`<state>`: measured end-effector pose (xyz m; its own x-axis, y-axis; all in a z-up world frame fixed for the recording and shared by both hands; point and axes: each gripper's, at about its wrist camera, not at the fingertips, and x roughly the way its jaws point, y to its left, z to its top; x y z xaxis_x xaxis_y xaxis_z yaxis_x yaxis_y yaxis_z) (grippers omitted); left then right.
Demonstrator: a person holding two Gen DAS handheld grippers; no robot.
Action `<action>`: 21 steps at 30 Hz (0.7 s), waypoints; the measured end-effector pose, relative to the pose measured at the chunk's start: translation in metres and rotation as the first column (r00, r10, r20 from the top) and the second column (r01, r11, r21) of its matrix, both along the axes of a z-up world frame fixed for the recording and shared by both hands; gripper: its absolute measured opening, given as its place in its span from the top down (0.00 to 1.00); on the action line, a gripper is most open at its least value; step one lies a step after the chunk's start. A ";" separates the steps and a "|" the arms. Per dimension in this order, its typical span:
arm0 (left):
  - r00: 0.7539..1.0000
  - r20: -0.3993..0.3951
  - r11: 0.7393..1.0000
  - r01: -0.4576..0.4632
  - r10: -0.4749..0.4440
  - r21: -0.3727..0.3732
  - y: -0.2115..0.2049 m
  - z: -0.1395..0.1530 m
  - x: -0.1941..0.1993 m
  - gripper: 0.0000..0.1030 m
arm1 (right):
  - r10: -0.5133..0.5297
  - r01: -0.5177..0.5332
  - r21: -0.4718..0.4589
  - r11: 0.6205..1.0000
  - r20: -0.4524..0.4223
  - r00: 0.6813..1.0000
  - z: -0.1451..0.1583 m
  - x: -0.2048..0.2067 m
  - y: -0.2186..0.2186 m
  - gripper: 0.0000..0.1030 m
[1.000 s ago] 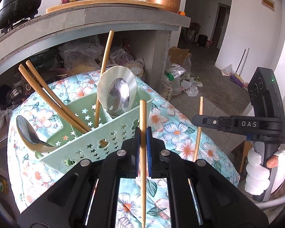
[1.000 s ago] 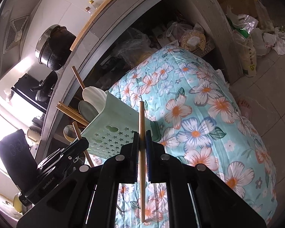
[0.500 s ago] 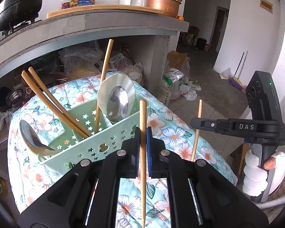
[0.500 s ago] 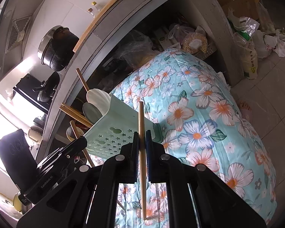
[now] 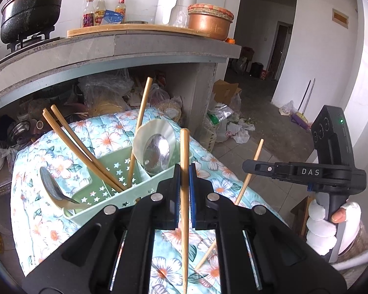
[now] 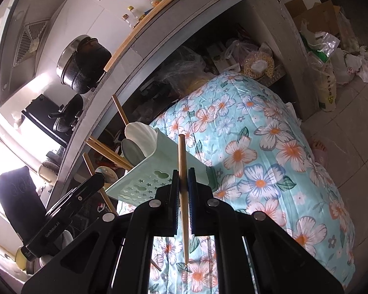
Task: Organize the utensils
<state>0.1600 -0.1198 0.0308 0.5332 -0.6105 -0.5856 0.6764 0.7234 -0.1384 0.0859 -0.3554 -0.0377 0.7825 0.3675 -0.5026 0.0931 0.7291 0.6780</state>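
A mint-green utensil basket [image 5: 110, 191] [image 6: 159, 166] stands on a floral cloth [image 5: 68, 147]. It holds several wooden chopsticks [image 5: 83, 149], a white spoon and a metal spoon [image 5: 157, 152], and a ladle [image 5: 51, 188] at its left end. My left gripper [image 5: 184, 171] is shut on an upright wooden chopstick [image 5: 184, 232], just in front of the basket. My right gripper [image 6: 183, 178] is shut on another chopstick [image 6: 182, 161], held upright near the basket's right end. The right gripper [image 5: 247, 165] also shows in the left wrist view with its chopstick [image 5: 254, 158], gripped by a gloved hand [image 5: 326, 223].
A grey stone counter [image 5: 135, 46] with a black pot [image 5: 29, 9], bottles [image 5: 100, 9] and a copper bowl [image 5: 208, 24] overhangs behind the cloth. Bags and boxes [image 5: 223, 122] crowd the floor under and beside it. Tiled floor [image 6: 350, 132] lies right of the cloth.
The left gripper has risen with its chopstick, so the basket sits lower in its view and the counter top shows. The right gripper has barely moved.
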 end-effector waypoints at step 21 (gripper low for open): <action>0.995 0.093 0.985 -0.029 0.045 -0.173 0.044 0.070 0.004 0.94 | 0.026 -0.021 -0.044 0.999 0.100 0.995 0.035 -0.008 0.003 0.93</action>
<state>0.1639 -0.0754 0.1004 0.6062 -0.6760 -0.4189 0.6659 0.7194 -0.1974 0.0783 -0.3526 -0.0022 0.8214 0.3662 -0.4373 0.0084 0.7589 0.6512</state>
